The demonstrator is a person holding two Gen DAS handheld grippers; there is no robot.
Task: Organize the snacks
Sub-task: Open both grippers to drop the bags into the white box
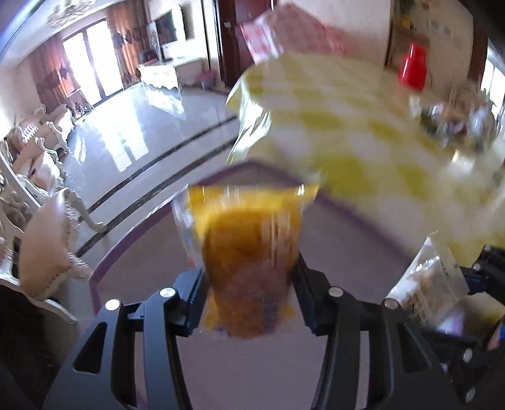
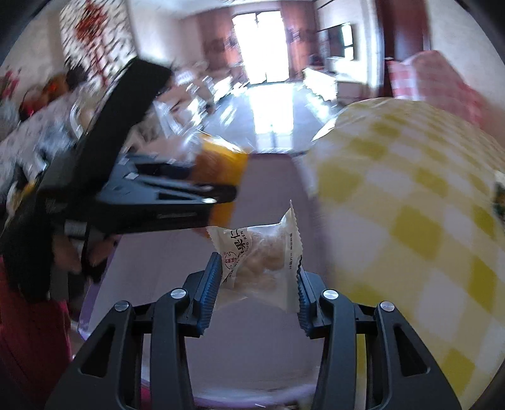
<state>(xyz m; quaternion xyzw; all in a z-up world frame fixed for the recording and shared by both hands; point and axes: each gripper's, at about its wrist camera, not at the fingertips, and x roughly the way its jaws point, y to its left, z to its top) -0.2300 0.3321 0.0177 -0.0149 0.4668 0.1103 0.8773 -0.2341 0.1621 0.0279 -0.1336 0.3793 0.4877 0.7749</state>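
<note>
Pinching orange packet (image 1: 249, 268), blurred, left tongs (image 1: 249, 302); right tongs (image 2: 257, 285) pinching translucent white packet (image 2: 262, 255), pale lumps inside.

Home living room, ornate sofas (image 1: 47, 132), wall television (image 1: 169, 30), curtained windows (image 1: 91, 63)

My left wrist view rides just behind its claw (image 1: 249, 302), angled down over the purple tray (image 1: 347, 233). My right wrist view sits likewise, close above. Both share the tray and yellow-checked surface (image 2: 410, 202); right also catches the left claw (image 2: 221, 192).
</note>
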